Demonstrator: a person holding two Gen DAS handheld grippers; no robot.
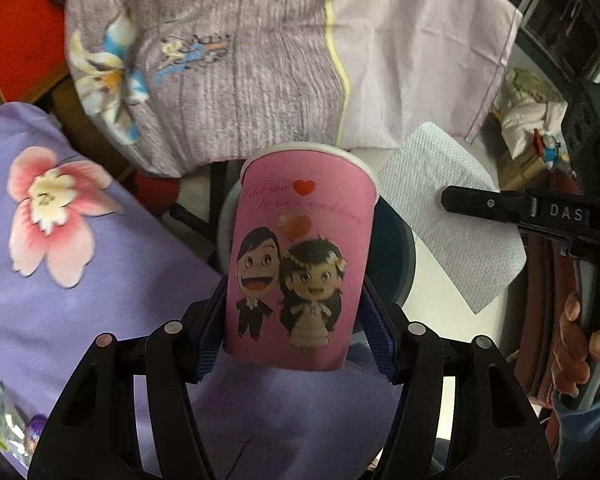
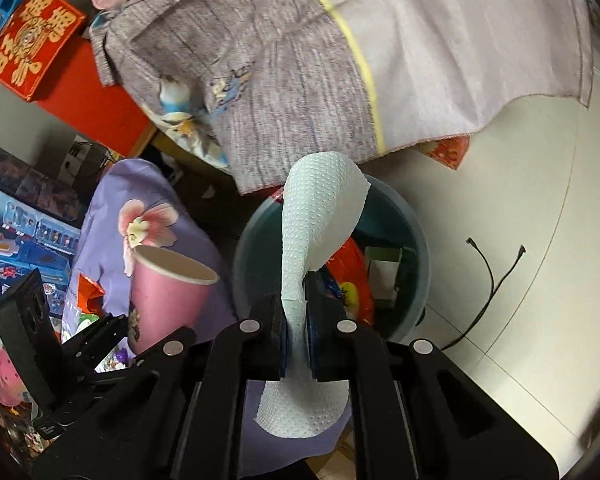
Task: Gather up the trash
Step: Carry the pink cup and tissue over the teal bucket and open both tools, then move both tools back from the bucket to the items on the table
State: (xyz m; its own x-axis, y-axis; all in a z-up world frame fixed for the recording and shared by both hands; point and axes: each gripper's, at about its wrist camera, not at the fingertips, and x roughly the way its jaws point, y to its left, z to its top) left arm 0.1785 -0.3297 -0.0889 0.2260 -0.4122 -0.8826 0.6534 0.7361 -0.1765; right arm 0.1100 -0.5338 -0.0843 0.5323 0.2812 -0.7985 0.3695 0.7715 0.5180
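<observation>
My left gripper (image 1: 294,320) is shut on a pink paper cup (image 1: 300,264) printed with a cartoon bride and groom, held upright over the lilac bedding. The cup also shows in the right wrist view (image 2: 168,292), left of the bin. My right gripper (image 2: 298,332) is shut on a white paper towel (image 2: 320,224), which hangs over a grey-blue trash bin (image 2: 414,280) holding red wrappers and other scraps. In the left wrist view the towel (image 1: 452,208) and the right gripper's finger (image 1: 500,206) sit to the right, with the bin (image 1: 396,256) behind the cup.
A grey-lilac patterned cloth (image 2: 300,60) drapes over furniture behind the bin. A lilac flowered cushion (image 1: 60,240) lies at left. Black cables (image 2: 488,276) lie on the white floor at right. A red box (image 2: 32,40) and toy boxes (image 2: 24,224) stand at left.
</observation>
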